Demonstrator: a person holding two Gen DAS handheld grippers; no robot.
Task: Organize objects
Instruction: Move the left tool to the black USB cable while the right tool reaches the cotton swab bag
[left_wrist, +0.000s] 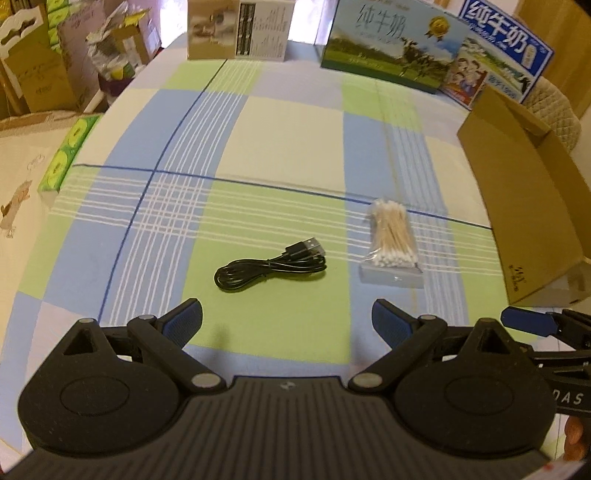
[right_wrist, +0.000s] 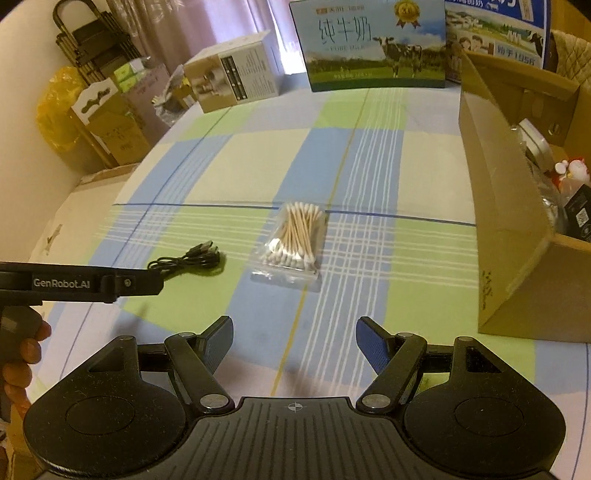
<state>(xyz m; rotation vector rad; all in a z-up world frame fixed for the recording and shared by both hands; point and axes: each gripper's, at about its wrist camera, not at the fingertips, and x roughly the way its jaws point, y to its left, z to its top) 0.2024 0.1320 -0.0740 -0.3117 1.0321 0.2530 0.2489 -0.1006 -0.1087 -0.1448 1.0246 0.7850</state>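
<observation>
- Cable (left_wrist: 271, 265): black, coiled, USB plug up top; lies loose on the tabletop (left_wrist: 280, 147), just ahead of the left tool (left_wrist: 287, 316). Not gripped.
- Swabs (right_wrist: 293, 236): clear bag of cotton swabs, flat on the tabletop, right of the cable w/ a gap between; straight ahead of the right tool (right_wrist: 294, 341). Not gripped either.
- Box (right_wrist: 517, 221): open cardboard carton at the right edge, near the swabs. Already holds stuff – a red-and-white figurine (right_wrist: 572, 170), a dark item, smth metallic; can't ID the rest.
- Left tool: fingers spread apart, nothing between them, short of the cable.
- Right tool: fingers spread apart too, empty, short of the swabs.
- Progress, my read: partly done – some items look packed in the box; 2 left out (cable, swabs). Prob. each tool takes the one in front of it, then into the box.
- Bkgd: milk cartons (right_wrist: 373, 44) and a white box (left_wrist: 240, 29) at the far edge – likely not part of the job.
</observation>
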